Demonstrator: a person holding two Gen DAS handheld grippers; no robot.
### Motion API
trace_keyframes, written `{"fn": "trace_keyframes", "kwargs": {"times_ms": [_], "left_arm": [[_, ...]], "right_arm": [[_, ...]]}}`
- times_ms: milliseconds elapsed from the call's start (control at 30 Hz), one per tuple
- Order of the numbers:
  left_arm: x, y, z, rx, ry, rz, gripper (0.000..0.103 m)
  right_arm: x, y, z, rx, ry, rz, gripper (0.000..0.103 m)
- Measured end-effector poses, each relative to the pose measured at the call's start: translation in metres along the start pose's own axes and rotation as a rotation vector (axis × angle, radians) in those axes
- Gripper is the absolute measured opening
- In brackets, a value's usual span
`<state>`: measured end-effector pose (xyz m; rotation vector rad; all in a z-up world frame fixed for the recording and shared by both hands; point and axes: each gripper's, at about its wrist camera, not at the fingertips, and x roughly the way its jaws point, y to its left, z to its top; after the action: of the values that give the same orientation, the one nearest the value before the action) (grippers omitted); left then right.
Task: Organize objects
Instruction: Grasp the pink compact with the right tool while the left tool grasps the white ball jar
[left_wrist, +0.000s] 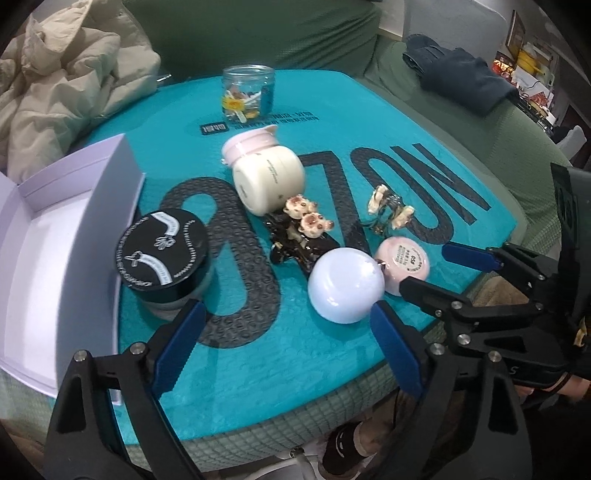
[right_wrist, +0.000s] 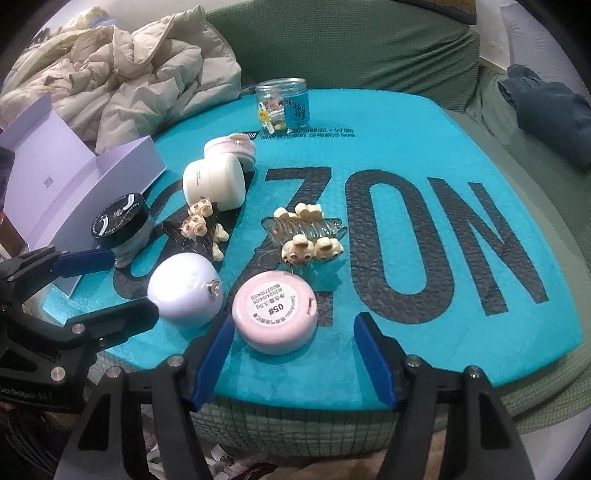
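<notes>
The pink compact (right_wrist: 275, 311) lies label-up on the teal mat (right_wrist: 443, 147), right at its near edge and just ahead of my right tongs (right_wrist: 293, 360), whose blue pads are spread wide with nothing between them. I judge it light, rigid and smooth-sided, so I'd close across its round wall low down, squarely, or it may squirt out. Touching it on the left is the white dome case (right_wrist: 184, 288), glossy and curved; I expect that one to slip, so the widest part is where I'd take hold. My left tongs (left_wrist: 284, 343) hang spread and empty too, just before that dome, with the black-lidded jar (left_wrist: 162, 251) near the left pad. That jar looks like glass under the lid, heavier and breakable: grip the body, not the lid.

Behind these lie two hair claws, a dark claw clip (right_wrist: 201, 229) and a clear claw clip (right_wrist: 306, 232), both with small bear charms; springy, knobbly, best pinched by the spine. Further back a cream jar (right_wrist: 218, 184) lies on its side against a pink-lidded pot (right_wrist: 231, 149), then a clear jar of trinkets (right_wrist: 282, 107). The open lilac box (left_wrist: 55, 258) at the mat's left edge is, I guess, where things go
</notes>
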<state>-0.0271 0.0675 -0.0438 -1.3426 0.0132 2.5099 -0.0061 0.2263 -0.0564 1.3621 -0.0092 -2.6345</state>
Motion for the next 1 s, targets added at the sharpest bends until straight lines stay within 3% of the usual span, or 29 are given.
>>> {"fn": "trace_keyframes", "kwargs": {"times_ms": [333, 1000], "left_arm": [[0.023, -0.009, 0.007, 0.024, 0.03, -0.101, 0.079], [0.044, -0.028, 0.014, 0.1, 0.038, -0.108, 0.056]], "right_arm": [[0.011, -0.004, 0.001, -0.028, -0.024, 0.051, 0.053], [0.011, -0.019, 0.001, -0.029, -0.028, 0.018, 0.055]]}}
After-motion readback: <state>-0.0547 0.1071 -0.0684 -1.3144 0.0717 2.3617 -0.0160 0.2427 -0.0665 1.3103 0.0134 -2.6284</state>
